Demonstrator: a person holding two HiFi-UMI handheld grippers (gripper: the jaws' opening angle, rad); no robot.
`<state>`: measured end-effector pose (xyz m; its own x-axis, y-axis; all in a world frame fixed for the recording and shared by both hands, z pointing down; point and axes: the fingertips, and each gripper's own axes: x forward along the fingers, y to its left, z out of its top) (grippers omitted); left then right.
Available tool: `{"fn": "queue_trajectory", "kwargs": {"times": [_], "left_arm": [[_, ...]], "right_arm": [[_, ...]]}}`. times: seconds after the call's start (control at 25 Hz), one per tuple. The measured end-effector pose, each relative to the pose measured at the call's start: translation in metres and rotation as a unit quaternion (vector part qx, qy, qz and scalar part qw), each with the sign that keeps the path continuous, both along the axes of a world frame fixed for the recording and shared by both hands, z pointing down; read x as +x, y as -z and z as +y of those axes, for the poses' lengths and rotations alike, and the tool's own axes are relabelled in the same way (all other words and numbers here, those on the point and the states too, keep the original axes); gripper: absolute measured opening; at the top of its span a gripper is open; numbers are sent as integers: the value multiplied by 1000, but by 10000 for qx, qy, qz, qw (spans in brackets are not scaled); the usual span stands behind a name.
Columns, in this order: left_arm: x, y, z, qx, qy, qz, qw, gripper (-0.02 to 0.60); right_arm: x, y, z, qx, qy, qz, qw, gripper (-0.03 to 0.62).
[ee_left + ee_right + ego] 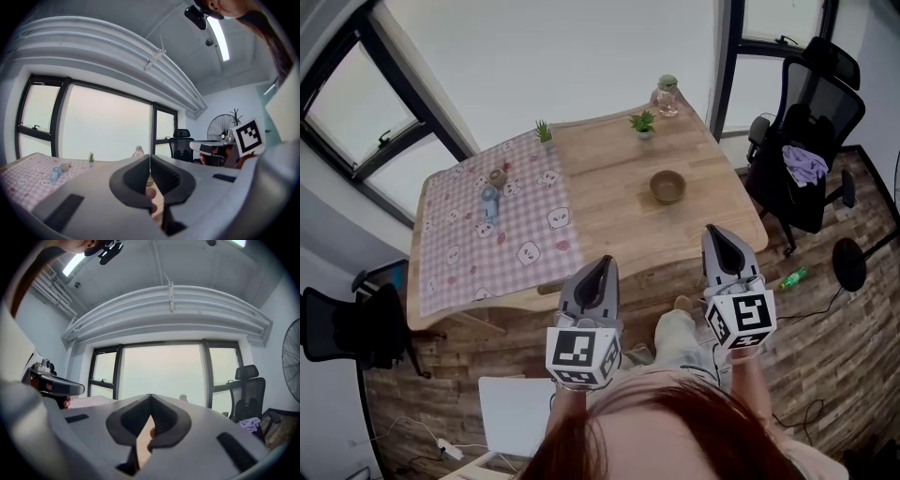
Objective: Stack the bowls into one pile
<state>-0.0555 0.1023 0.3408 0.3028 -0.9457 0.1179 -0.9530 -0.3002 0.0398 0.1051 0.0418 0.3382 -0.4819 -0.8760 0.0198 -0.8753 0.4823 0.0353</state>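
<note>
A single brown bowl point(667, 186) stands on the bare wood of the table point(609, 206), right of centre. Both grippers are held in the air short of the table's near edge, well apart from the bowl. My left gripper point(603, 265) points at the table with its jaws closed tip to tip point(150, 157) and nothing between them. Level with it on the right, my right gripper point(713, 232) also has its jaws pressed together point(150, 396) and empty. Whether the bowl is one or several nested, I cannot tell.
A pink checked cloth point(478, 244) covers the table's left half, with a small cup point(497, 176) and a blue-white item point(488, 200) on it. Two small plants point(643, 122) and a glass jar point(666, 97) line the far edge. An office chair point(811, 122) stands at the right.
</note>
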Motion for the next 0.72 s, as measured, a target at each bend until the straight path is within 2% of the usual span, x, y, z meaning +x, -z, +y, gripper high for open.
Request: {"fn": "queue_trajectory", "kwargs": {"times": [0.2,0.72], "left_arm": [[-11,1,-3,43,80,-14,10000,11],[-5,1,-14,41,16,3,10000,11]], "right_arm": [[-11,-2,-2,-68,86,46,9999,0],[-12,-3,-6,-88,133,215,9996,0]]}}
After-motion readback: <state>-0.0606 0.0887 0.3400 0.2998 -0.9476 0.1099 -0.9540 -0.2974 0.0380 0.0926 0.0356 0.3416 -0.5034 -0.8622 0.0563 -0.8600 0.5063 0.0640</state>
